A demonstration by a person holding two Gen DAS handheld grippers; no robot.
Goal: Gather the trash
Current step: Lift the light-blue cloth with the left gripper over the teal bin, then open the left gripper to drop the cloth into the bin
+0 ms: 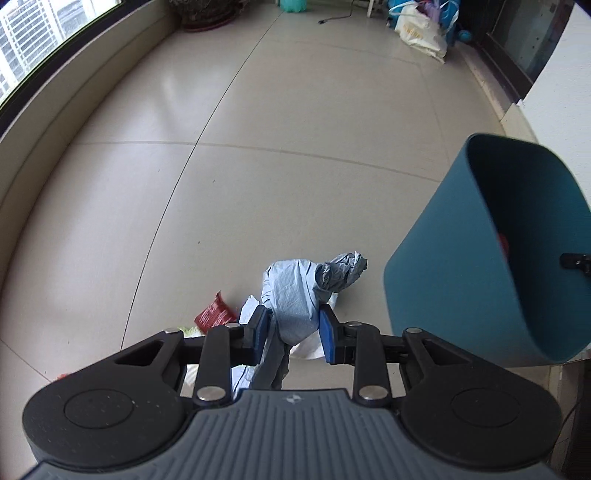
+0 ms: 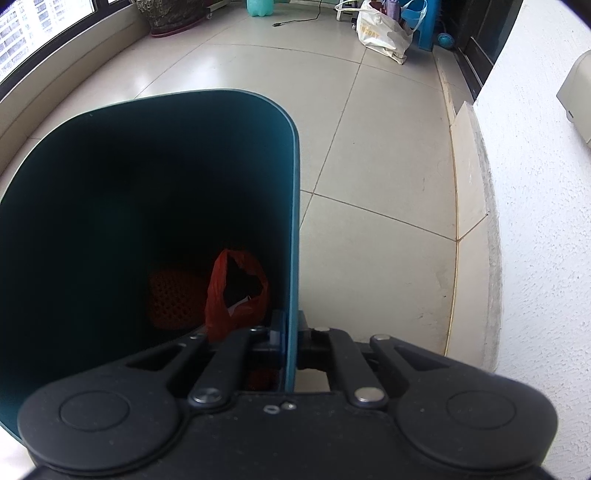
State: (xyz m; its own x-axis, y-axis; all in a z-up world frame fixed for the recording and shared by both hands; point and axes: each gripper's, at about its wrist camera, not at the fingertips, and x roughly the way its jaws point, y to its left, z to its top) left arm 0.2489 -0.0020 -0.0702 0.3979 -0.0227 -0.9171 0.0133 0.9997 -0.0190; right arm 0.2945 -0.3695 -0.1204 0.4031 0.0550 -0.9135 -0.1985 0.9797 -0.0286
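Note:
My left gripper [image 1: 294, 334] is shut on a crumpled blue-grey wad of paper and plastic [image 1: 295, 291], held above the floor. A red wrapper [image 1: 214, 314] and white scraps [image 1: 314, 345] lie on the floor below it. The teal trash bin [image 1: 461, 258] hangs tilted at the right, its mouth facing me. My right gripper [image 2: 291, 345] is shut on the bin's wall [image 2: 293, 221] at the rim. Inside the bin lie a red plastic bag [image 2: 236, 295] and a red mesh piece [image 2: 173, 302].
Beige tiled floor [image 1: 258, 129] stretches ahead. A window ledge [image 1: 74, 96] runs along the left. A white bag [image 1: 421, 33], blue items and a plant pot [image 1: 201, 14] stand at the far end. A white wall [image 2: 535, 184] is on the right.

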